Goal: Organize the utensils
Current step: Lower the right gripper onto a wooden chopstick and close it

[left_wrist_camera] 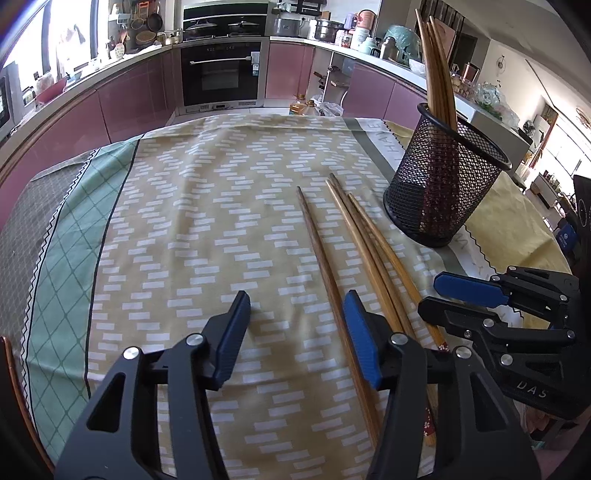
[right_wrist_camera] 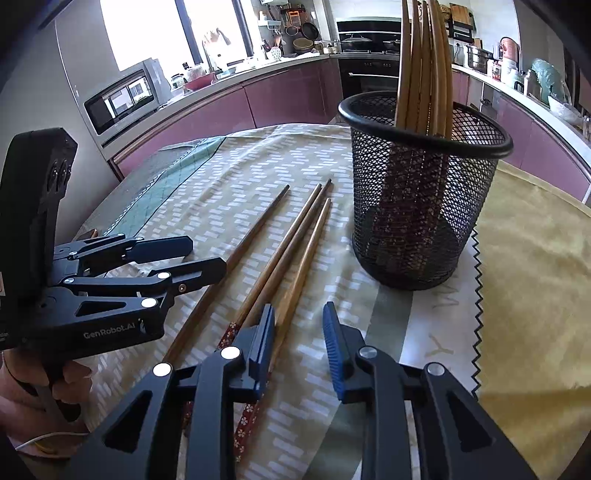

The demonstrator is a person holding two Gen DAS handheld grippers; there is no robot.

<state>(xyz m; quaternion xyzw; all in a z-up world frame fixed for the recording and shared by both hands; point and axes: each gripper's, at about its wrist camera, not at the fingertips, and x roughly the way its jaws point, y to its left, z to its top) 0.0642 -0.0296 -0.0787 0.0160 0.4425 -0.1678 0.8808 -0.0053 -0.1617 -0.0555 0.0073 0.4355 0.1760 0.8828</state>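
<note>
Home kitchen: mauve cabinets (left_wrist_camera: 129, 99) wrapping around, built-in oven (left_wrist_camera: 221, 72) facing us, pots sitting on the hob (left_wrist_camera: 218, 26), probably a microwave (right_wrist_camera: 122, 98) standing left, cluttered countertop (left_wrist_camera: 369, 44).

Brown wooden chopsticks (right_wrist_camera: 295, 254) have red floral-patterned handles. The mesh holder (right_wrist_camera: 421, 192) is black. The tablecloth (left_wrist_camera: 207, 221) is mustard with white dashes, bordered by green lattice. Both hand-held grippers carry blue pads (left_wrist_camera: 360, 338).
</note>
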